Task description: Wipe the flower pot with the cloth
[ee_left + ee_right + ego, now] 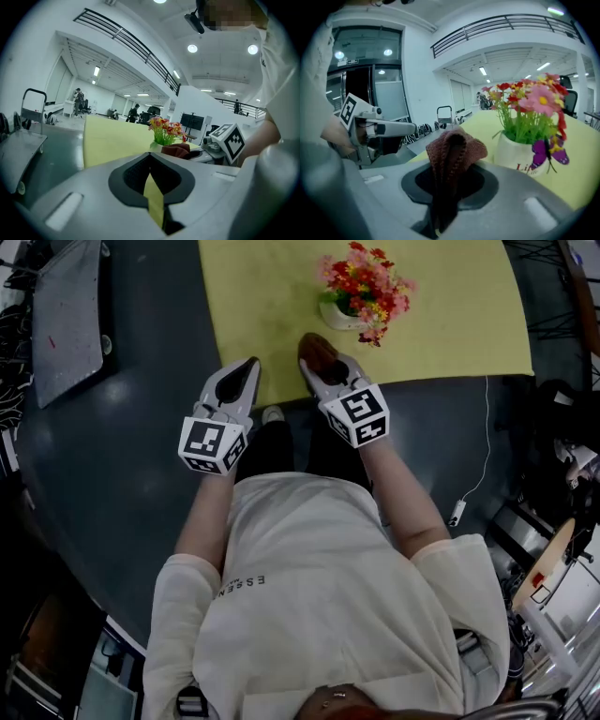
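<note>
A small white flower pot with red, pink and yellow flowers stands on the yellow table; it also shows close ahead as the white pot in the right gripper view. My right gripper is shut on a folded brown knitted cloth, held just short of the pot over the table's near edge. The cloth bulges from its jaws. My left gripper is shut with nothing in it, beside the right one at the table's edge. In the left gripper view the flowers stand beyond the cloth.
A grey cart stands on the dark floor at the left. A white cable with a small device runs over the floor at the right. Equipment crowds the right edge. People stand far off in the hall.
</note>
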Demonstrator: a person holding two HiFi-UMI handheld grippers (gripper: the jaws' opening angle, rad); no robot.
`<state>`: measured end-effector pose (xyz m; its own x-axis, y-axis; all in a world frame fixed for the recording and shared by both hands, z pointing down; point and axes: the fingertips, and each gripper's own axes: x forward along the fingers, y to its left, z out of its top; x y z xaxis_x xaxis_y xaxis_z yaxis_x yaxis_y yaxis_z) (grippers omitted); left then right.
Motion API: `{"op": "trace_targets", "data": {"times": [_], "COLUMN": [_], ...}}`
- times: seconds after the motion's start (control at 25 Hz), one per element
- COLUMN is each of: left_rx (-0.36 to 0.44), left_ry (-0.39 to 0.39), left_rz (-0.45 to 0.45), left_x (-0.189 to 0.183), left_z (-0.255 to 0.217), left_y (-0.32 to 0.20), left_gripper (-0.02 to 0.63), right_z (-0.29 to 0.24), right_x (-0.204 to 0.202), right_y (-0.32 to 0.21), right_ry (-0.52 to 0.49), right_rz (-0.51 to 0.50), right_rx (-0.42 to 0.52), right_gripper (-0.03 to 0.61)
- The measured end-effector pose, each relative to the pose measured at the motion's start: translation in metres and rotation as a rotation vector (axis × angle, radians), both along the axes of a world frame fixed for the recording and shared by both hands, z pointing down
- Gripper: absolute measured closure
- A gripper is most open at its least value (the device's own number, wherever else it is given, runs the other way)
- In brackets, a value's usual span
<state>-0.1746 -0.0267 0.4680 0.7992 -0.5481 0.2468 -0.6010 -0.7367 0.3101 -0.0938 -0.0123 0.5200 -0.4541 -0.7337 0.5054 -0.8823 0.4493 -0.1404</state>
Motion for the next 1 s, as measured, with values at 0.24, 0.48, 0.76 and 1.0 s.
{"op": "trace_targets", "data": {"times": [0.24,0.48,0.76,1.0], "left_rx": [-0.002,0.007,-0.017,-0.039], "left_ry": [0.009,0.028,0.023,0.047], "left_rz": [-0.019,-0.043,-0.059,-0.018], "left_x": [-0.007,-0.017,-0.041,-0.028], "left_z": [0.007,0.009,0.017,0.018], "left_y": [-0.013,-0.024,-0.025,-0.022], "left_gripper": [0.6,0.601,0.601,0.6], "right_z": [0.009,0.016,0.022,0.023], "right_x": [0.005,0.01,0.033,0.045], "right_y": [-0.054,-0.096,-0.111,-0.1], "right_ry": [0.086,0.108,0.014,-0.142], "right_rz": [0.19,0.376,0.581,0.688], "right_rx": [0.011,0.048,-0.012,-0.077], "right_gripper": [0.522,0.522,0.522,0.522]}}
